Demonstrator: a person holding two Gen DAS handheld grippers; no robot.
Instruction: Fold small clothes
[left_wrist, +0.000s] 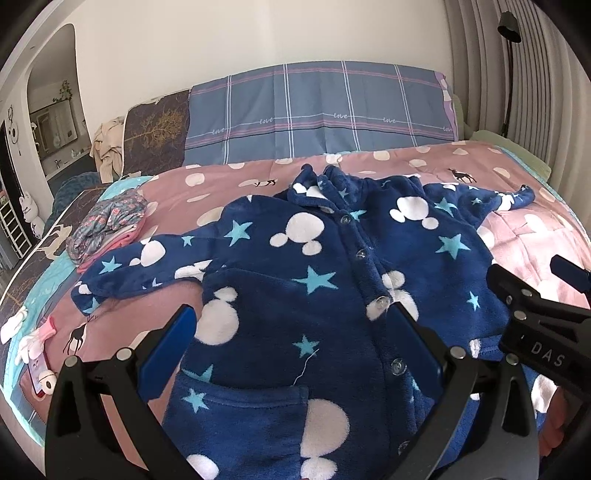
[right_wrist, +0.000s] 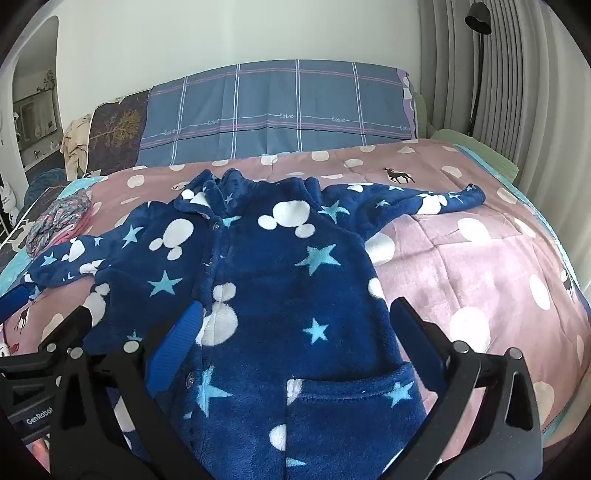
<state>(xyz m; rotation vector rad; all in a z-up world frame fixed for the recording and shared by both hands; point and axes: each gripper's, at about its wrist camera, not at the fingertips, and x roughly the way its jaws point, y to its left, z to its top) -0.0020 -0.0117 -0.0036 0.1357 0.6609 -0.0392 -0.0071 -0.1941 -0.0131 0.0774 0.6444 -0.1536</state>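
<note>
A small navy fleece jacket (left_wrist: 295, 280) (right_wrist: 266, 280) with white mouse heads and light blue stars lies front up on the pink bedspread (left_wrist: 236, 184) (right_wrist: 480, 258), buttoned, both sleeves spread out sideways. My left gripper (left_wrist: 291, 314) hovers open over its lower left half, nothing between the fingers. My right gripper (right_wrist: 295, 306) hovers open over the lower right half, above the pocket (right_wrist: 354, 398). The right gripper (left_wrist: 532, 295) also shows at the right edge of the left wrist view, and a part of the left one (right_wrist: 40, 343) shows at the lower left of the right wrist view.
A pile of folded floral and pink clothes (left_wrist: 107, 225) (right_wrist: 59, 225) sits on the bed's left side. Small white and pink socks (left_wrist: 33, 336) lie near the left edge. A plaid headboard cover (left_wrist: 317, 110) backs the bed; curtains and a black lamp (left_wrist: 509, 66) stand right.
</note>
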